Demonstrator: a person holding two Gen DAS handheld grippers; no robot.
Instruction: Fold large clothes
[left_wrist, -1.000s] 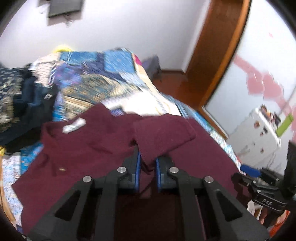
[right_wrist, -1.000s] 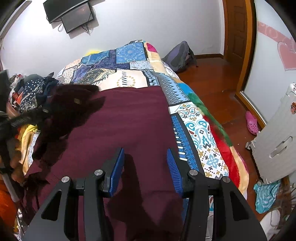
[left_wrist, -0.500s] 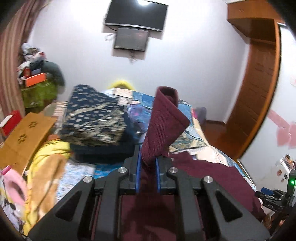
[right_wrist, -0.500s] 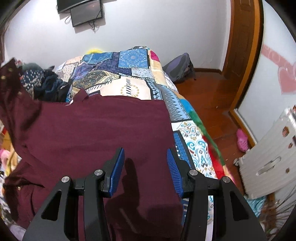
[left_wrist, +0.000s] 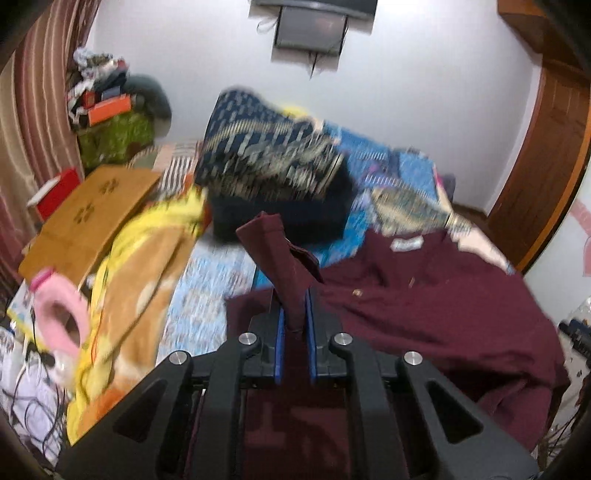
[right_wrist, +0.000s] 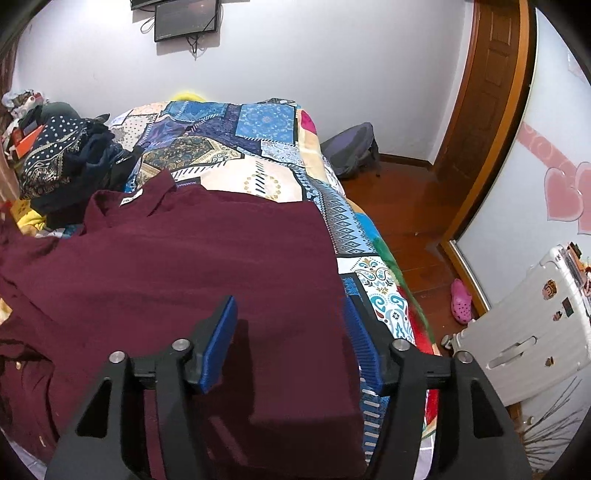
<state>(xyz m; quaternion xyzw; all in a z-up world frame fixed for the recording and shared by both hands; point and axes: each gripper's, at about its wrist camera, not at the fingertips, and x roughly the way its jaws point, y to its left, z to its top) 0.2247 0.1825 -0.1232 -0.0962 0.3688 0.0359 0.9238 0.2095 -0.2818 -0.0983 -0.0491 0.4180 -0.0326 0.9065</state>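
A large maroon shirt lies spread on a bed with a patchwork cover. Its collar and white label point to the far left. In the left wrist view the shirt lies to the right, and my left gripper is shut on the shirt's sleeve, whose cuff stands up between the blue pads. My right gripper is open and empty, low over the shirt's right part near its edge.
A pile of dark patterned clothes sits on the bed's far left side. A yellow blanket, a cardboard box and a pink ring lie left of the bed. A white suitcase, pink shoe and backpack stand on the floor.
My left gripper has swung left with the sleeve, pulling it off the shirt's body toward the bed's left side. The shirt's body now lies flatter. My right gripper stayed open over it.
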